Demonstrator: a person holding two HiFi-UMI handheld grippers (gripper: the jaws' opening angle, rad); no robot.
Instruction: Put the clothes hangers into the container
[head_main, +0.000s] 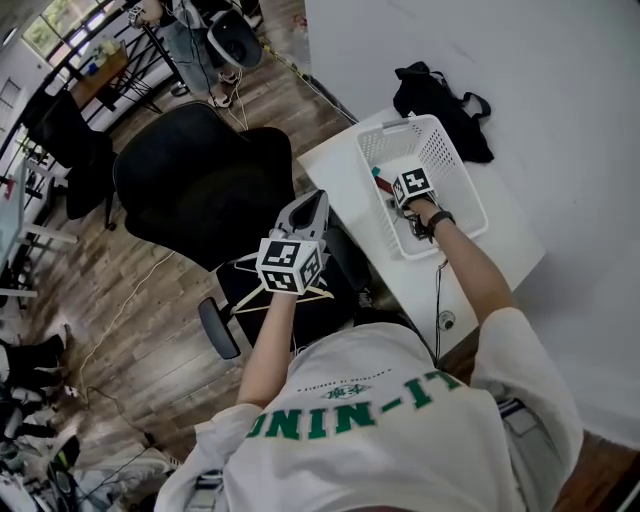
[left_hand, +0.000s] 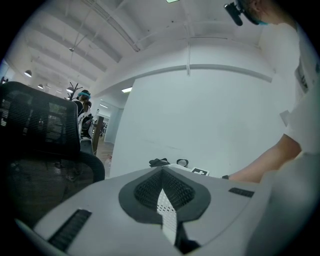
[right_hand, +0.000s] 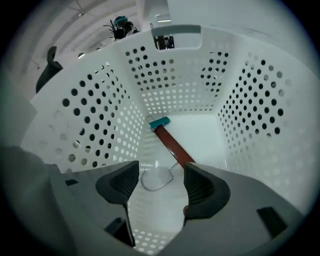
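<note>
Filling the container: one red hanger (right_hand: 172, 142) with a teal clip lies on the floor of the white perforated container (head_main: 455, 170), which stands on the bench (head_main: 340, 165).
Left to do: a pale hanger (head_main: 318, 293) shows under the left claw (left_hand: 161, 172), over the black chair (head_main: 200, 180), outside the container; it likely goes in next.
Right claw (right_hand: 160, 172): jaws wide apart, pointing down inside the container above the red hanger's wire hook, gripping nothing.
Left claw: jaws together, nothing visible between them.
</note>
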